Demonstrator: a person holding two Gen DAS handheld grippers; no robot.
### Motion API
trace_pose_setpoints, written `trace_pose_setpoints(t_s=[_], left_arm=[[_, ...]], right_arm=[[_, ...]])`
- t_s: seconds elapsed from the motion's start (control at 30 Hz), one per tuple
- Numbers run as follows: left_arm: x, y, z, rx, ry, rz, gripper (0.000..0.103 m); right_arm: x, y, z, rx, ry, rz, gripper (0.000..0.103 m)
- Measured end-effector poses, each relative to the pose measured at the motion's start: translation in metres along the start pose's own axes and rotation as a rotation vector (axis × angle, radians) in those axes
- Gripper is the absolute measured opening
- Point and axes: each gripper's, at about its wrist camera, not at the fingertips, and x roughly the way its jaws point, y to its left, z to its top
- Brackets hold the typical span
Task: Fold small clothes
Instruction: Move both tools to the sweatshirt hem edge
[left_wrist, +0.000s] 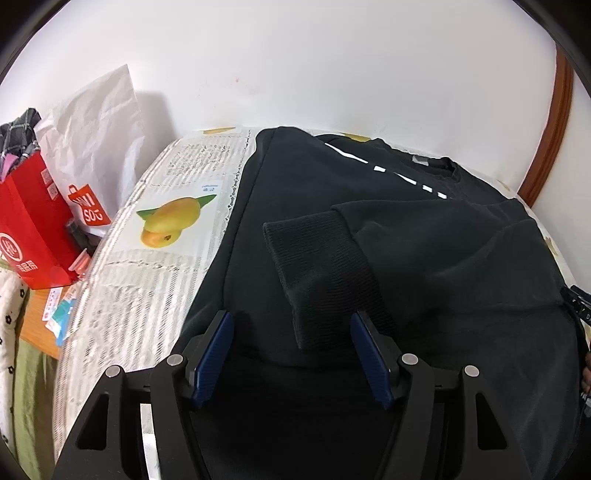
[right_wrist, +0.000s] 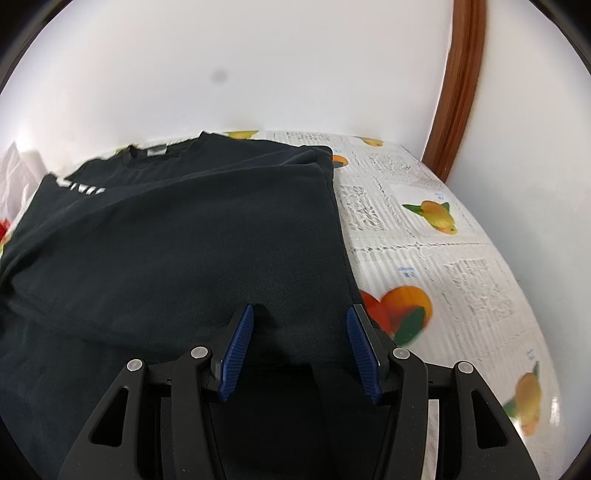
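On tablecloth (left_wrist: 155, 280): black sweatshirt (left_wrist: 369, 258); white bag (left_wrist: 88, 210) reads "UNI QLO" mirrored; left gripper (left_wrist: 291, 321) and right gripper (right_wrist: 300, 314) fingers apart, holding nothing.

A fruit-printed tablecloth (left_wrist: 155, 236), red bag (left_wrist: 29, 229) and white paper bag (left_wrist: 99, 122) beside it.

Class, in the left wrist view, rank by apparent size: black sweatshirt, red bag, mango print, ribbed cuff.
1. Black sweatshirt
2. Red bag
3. Ribbed cuff, though nearness to the camera enlarges it
4. Mango print
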Motion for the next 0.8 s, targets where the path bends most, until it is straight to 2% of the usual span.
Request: trace_pose_setpoints(t_s=[0.2,0.4,0.57,0.8], left_arm=[[-0.036,0.013,-0.026,-0.029,0.023,-0.021,0.067],[-0.072,0.032,-0.065,-0.08,0.021,-0.029,0.07],[-0.1,0.043,-0.104,-0.086,0.038,-0.03,0.071],[-0.119,0.046,-0.147,-0.098,0.055,-0.041,0.07]], right_arm=[[-0.045,-0.015,-0.026,0.047,-0.009,0.01,0.053],[-0.089,-0.035,-0.069,0.093,0.001,0.046,0.053],[-0.115,-0.043,-0.106,0.088,0.02,0.052,0.053],[-0.132,-0.042,-0.155,0.152,0.045,0.13,0.053]])
